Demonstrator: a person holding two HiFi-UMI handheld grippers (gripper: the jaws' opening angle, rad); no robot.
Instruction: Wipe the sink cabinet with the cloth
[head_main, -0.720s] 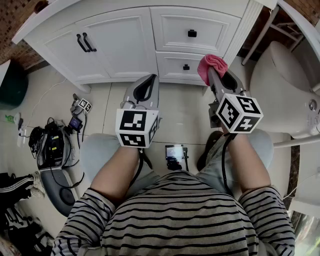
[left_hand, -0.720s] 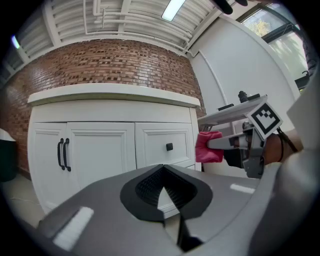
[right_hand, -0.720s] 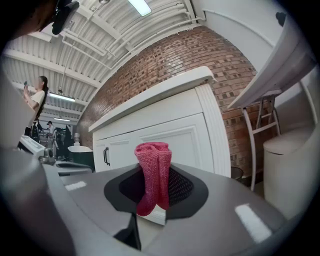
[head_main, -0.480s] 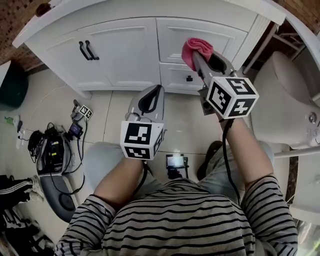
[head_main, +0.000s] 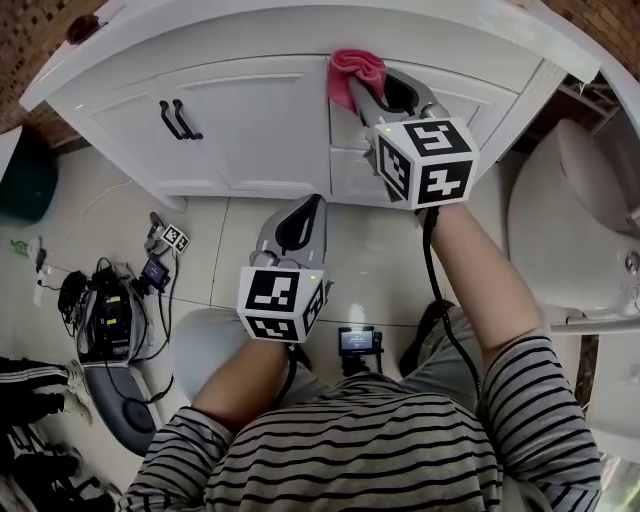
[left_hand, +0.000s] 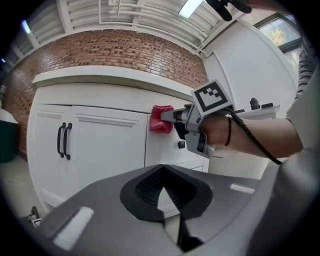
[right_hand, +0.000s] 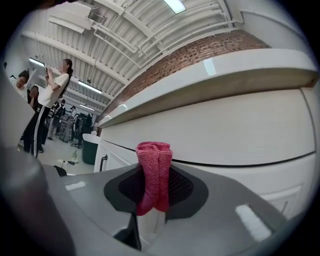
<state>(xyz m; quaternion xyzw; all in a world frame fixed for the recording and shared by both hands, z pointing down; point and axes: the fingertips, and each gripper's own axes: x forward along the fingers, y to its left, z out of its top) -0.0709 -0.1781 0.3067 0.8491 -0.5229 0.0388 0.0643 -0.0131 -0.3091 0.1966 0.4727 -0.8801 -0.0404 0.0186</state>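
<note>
The white sink cabinet (head_main: 250, 120) fills the top of the head view. A pink cloth (head_main: 355, 68) is pinched in my right gripper (head_main: 362, 95), which is shut on it. The cloth sits against the top drawer front, just under the countertop edge. In the right gripper view the cloth (right_hand: 154, 175) stands folded between the jaws, with the drawer front (right_hand: 240, 135) close behind. My left gripper (head_main: 316, 205) hangs lower over the floor, shut and empty. From the left gripper view the cloth (left_hand: 161, 119) touches the cabinet (left_hand: 100, 145) right of the double doors.
Two black door handles (head_main: 175, 120) are on the left doors. A white toilet (head_main: 570, 200) stands at the right. Electronic gear and cables (head_main: 105, 310) lie on the tiled floor at the left, near a dark green bin (head_main: 20, 170). People (right_hand: 50, 95) stand far off.
My right gripper has lifted the cloth up and leftward, from beside the lower drawer to the top drawer front. The left gripper has barely shifted.
</note>
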